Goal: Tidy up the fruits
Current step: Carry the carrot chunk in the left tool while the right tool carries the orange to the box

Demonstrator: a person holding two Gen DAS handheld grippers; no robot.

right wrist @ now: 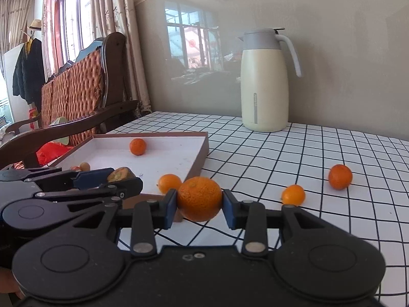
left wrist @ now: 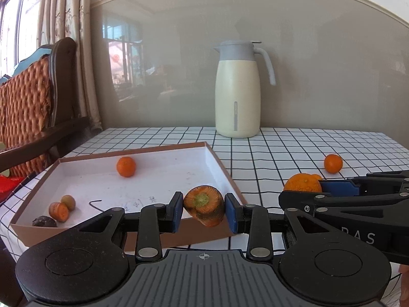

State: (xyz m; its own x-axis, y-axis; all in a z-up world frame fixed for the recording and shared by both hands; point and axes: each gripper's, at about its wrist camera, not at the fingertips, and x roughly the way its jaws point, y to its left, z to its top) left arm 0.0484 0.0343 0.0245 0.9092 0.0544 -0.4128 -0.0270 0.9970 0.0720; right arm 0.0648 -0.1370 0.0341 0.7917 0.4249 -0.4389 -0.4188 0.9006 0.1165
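Note:
My left gripper [left wrist: 204,211] is shut on a carrot stub [left wrist: 204,204] and holds it over the near right corner of the white tray [left wrist: 219,166]. My right gripper [right wrist: 200,202] is shut on a large orange [right wrist: 200,198], just right of the tray; it also shows in the left wrist view [left wrist: 303,183]. In the tray lie a small orange [left wrist: 126,166], a carrot piece [left wrist: 59,211], a small brown fruit [left wrist: 68,202] and a dark fruit [left wrist: 44,222]. Loose oranges lie on the checked cloth, one by the tray's edge [right wrist: 169,183], one further right [right wrist: 293,194] and one far right [right wrist: 340,176].
A cream thermos jug [left wrist: 237,89] stands at the back of the table against the wall. A wooden chair with a woven cushion [left wrist: 28,102] stands left of the table. The tray's brown rim [right wrist: 202,153] rises above the cloth.

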